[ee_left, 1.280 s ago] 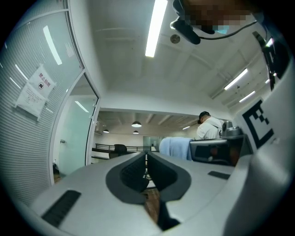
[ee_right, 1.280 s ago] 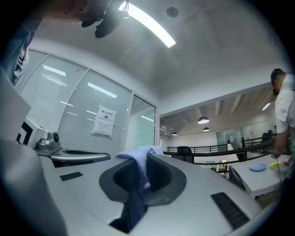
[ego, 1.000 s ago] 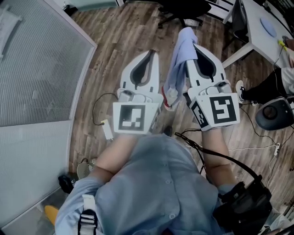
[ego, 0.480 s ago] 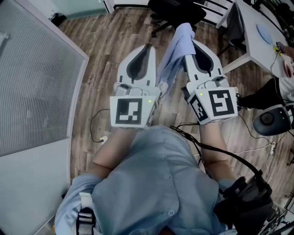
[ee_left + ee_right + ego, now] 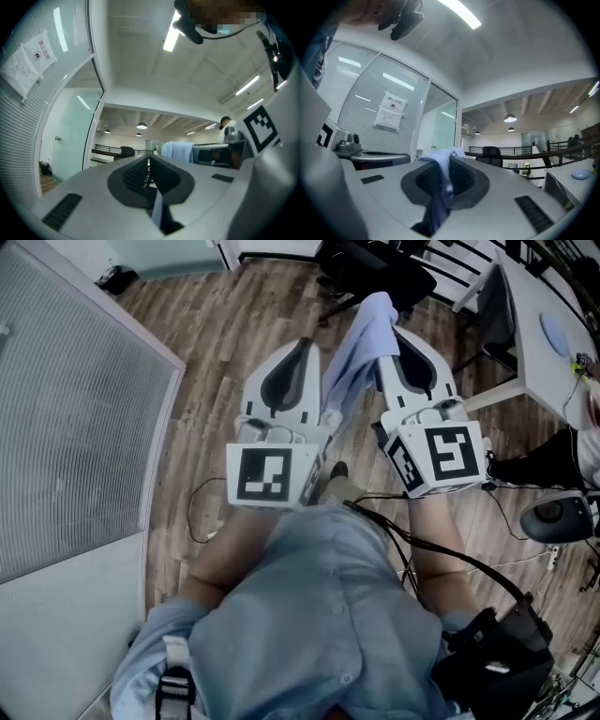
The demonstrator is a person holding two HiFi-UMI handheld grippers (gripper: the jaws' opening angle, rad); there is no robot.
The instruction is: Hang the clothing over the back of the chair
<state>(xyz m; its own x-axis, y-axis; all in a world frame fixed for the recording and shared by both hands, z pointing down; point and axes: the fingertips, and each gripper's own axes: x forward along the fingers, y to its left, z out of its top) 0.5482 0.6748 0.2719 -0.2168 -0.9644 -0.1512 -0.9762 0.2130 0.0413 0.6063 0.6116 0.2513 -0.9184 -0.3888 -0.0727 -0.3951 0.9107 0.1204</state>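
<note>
The clothing [image 5: 361,352] is a pale blue garment, soft and crumpled, carried in the air above the wood floor. Its upper part is pinched in the closed jaws of the right gripper [image 5: 448,164], where a bunched fold sticks out over the jaw tips. From there it trails down and back as a narrow, twisted drape between the two grippers. A thin pale edge of it also shows in the closed jaws of the left gripper [image 5: 148,163]. The chair [image 5: 375,263] is a black office chair on castors, standing ahead near a white desk, well apart from the garment and bare.
</note>
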